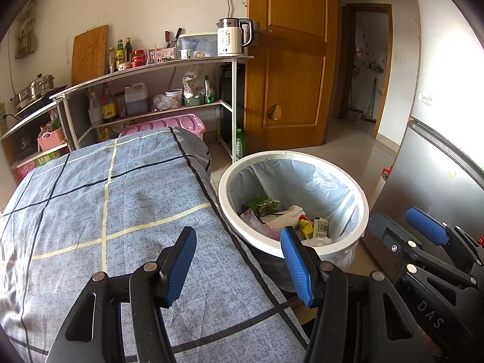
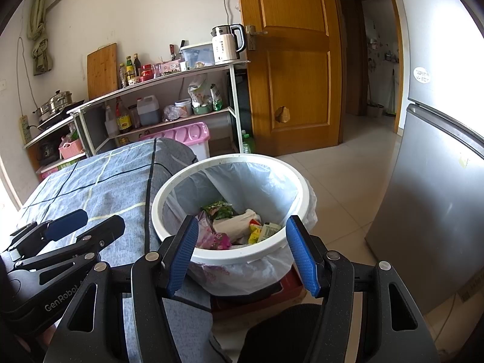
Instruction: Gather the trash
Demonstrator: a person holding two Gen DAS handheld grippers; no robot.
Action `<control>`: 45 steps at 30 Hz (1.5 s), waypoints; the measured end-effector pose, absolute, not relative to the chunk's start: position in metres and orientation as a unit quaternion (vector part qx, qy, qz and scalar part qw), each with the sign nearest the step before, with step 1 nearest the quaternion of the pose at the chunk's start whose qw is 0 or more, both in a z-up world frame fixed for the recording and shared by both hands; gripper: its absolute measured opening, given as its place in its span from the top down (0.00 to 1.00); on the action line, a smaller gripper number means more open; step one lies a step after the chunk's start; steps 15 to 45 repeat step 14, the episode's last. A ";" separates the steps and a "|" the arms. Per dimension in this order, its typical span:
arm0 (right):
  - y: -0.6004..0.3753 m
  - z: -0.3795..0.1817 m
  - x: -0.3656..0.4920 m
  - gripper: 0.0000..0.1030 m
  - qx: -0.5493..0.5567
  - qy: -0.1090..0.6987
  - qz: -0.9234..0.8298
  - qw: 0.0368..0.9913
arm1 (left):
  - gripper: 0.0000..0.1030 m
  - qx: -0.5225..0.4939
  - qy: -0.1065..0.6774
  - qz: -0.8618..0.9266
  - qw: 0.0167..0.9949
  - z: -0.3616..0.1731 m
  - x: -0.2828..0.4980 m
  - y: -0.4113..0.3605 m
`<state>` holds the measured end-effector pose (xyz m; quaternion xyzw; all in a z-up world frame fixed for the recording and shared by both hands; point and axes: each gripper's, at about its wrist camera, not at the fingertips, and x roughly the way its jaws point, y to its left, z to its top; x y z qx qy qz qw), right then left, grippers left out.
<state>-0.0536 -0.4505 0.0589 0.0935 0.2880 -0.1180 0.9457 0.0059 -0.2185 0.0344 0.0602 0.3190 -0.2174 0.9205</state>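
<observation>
Closest to us are our own two grippers, both spread wide with nothing between the blue pads. Our left gripper (image 1: 239, 267) hangs over the right-hand edge of the table's blue checked cloth (image 1: 99, 199), with one pad above the fabric and the other lined up with the near rim of the bin. Our right gripper (image 2: 242, 257) sits right at the near rim of the white trash bin (image 2: 169, 187), pads straddling that rim from our view, not touching it as far as we can tell.

The bin stands just beside the table's right edge, lined with a pale plastic bag (image 2: 260, 181) that spills over the rim. The trash is already down in the bottom: a green wrapper (image 2: 219, 207), a crumpled white bag (image 2: 236, 220), a pink packet (image 2: 211, 237), a yellow wrapper (image 2: 255, 231) and a small carton with a barcode (image 2: 269, 229), all piled touching each other.

Behind it all there's a metal shelf rack (image 1: 163, 69) with an electric kettle (image 1: 231, 37) on its top right corner, a wooden door (image 1: 290, 60) next to it, and a grey fridge (image 2: 438, 196) off to the right of the bin.
</observation>
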 end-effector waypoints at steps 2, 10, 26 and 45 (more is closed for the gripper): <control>-0.450 0.059 -0.053 0.41 0.093 0.289 -0.118 0.945 | 0.44 0.061 0.319 -0.217 0.921 0.034 0.006 -0.219; -0.449 0.059 -0.054 0.41 0.093 0.289 -0.119 0.945 | 0.44 0.061 0.320 -0.217 0.920 0.034 0.005 -0.220; -0.449 0.058 -0.054 0.41 0.093 0.290 -0.119 0.945 | 0.44 0.061 0.322 -0.220 0.919 0.034 0.006 -0.219; -0.449 0.058 -0.054 0.41 0.093 0.290 -0.119 0.945 | 0.44 0.061 0.322 -0.220 0.919 0.034 0.006 -0.219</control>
